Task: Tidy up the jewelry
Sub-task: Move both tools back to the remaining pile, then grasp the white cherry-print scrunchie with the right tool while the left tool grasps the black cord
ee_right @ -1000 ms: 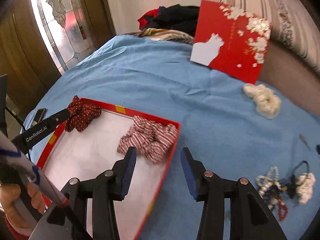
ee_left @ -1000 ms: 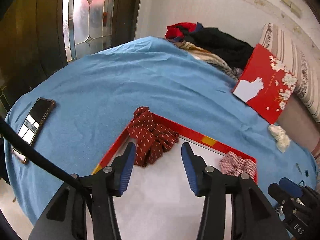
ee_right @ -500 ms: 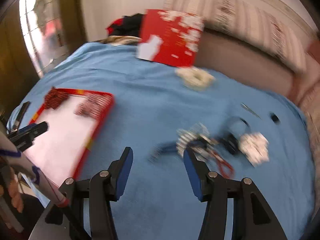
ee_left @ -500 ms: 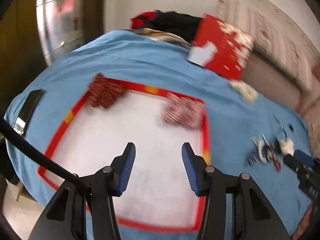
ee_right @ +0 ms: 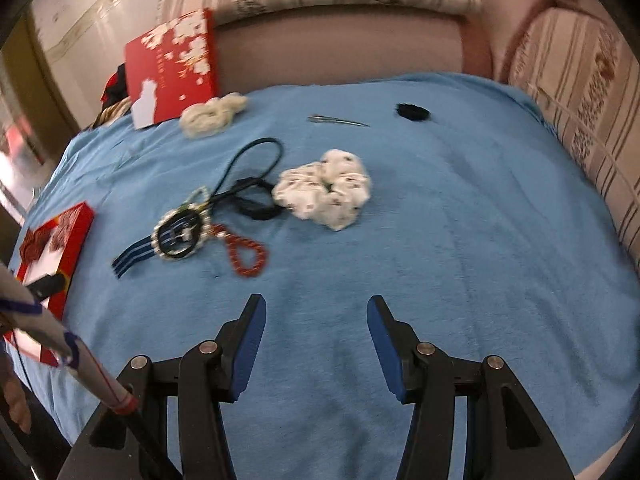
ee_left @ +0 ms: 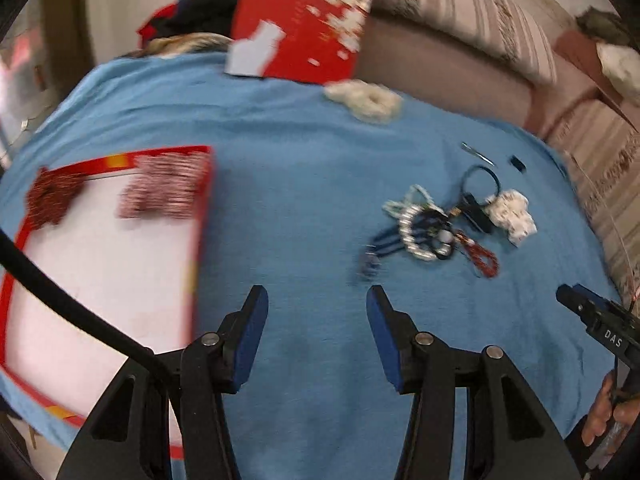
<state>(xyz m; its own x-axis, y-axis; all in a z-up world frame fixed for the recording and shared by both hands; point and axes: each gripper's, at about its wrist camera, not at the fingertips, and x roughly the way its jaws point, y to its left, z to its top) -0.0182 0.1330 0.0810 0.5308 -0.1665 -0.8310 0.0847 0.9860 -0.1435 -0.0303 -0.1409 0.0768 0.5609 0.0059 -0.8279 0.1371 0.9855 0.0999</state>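
Note:
A red-rimmed tray (ee_left: 200, 248) with a white floor lies on the blue cloth at left, holding a dark red scrunchie (ee_left: 54, 196) and a striped scrunchie (ee_left: 164, 190). A tangle of jewelry (ee_right: 188, 232) lies on the cloth: a pearl bracelet (ee_left: 416, 236), a red bead loop (ee_right: 246, 254), black cords (ee_right: 252, 160) and a white patterned scrunchie (ee_right: 328, 194). My left gripper (ee_left: 316, 324) is open and empty over bare cloth between tray and tangle. My right gripper (ee_right: 316, 332) is open and empty, nearer than the tangle.
A cream scrunchie (ee_right: 212, 114) lies near a red box lid (ee_right: 174, 64) propped against the sofa. A metal clip (ee_right: 338, 121) and a small black item (ee_right: 412, 112) lie at the far side. Striped sofa cushions (ee_right: 580, 100) border the cloth at back and right.
Both grippers have swung right, away from the tray and toward the jewelry tangle. The tray has slid to the left of both views. Both grippers stay open.

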